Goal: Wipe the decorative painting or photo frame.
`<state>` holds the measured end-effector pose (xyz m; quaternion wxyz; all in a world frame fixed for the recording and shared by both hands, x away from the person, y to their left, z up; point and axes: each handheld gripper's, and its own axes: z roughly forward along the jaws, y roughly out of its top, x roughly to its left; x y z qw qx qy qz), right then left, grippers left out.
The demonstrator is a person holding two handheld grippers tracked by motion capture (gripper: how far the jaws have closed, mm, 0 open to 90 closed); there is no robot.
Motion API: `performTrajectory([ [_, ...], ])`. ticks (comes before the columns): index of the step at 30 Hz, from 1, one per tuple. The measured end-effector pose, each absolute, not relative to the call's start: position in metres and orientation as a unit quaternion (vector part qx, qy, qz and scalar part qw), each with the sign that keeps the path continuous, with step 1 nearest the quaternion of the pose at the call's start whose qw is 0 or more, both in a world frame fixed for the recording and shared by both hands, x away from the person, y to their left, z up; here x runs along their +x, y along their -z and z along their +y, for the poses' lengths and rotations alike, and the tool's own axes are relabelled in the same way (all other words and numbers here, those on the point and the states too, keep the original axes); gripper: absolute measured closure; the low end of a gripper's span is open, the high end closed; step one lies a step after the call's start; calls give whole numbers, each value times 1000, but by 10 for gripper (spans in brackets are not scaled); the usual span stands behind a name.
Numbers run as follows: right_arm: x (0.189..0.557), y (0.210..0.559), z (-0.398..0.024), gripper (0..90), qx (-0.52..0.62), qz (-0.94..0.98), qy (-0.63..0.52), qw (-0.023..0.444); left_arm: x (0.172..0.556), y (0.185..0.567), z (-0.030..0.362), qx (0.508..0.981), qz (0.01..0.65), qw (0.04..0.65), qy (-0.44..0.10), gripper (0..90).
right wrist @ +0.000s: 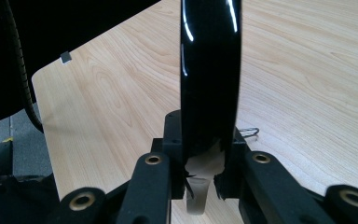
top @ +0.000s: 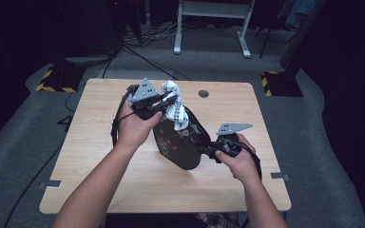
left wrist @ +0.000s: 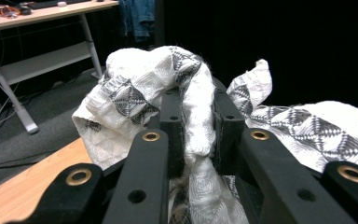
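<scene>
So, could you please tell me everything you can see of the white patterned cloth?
The cloth is white woven fabric with grey-black diamond patterns, crumpled and bunched. The left gripper is shut on a twisted fold of it, holding it above the wooden table. Its lower part drapes against the upper edge of a glossy black plate, which the right gripper clamps by its rim.

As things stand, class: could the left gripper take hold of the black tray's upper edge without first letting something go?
Probably not. The left gripper is shut on the patterned cloth, so its jaws are full. The black tray, gripped at its edge by the right gripper, stands close below the cloth, so distance is not the obstacle.
</scene>
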<state>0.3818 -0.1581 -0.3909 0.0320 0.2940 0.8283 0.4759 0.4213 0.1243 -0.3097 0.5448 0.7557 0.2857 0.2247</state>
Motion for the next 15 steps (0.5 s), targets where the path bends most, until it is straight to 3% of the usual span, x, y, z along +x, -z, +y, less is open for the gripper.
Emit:
performTrajectory([
  [15,382,391,-158,784,294,829,-474,31,425,322,133,757,311,527,-229,787],
])
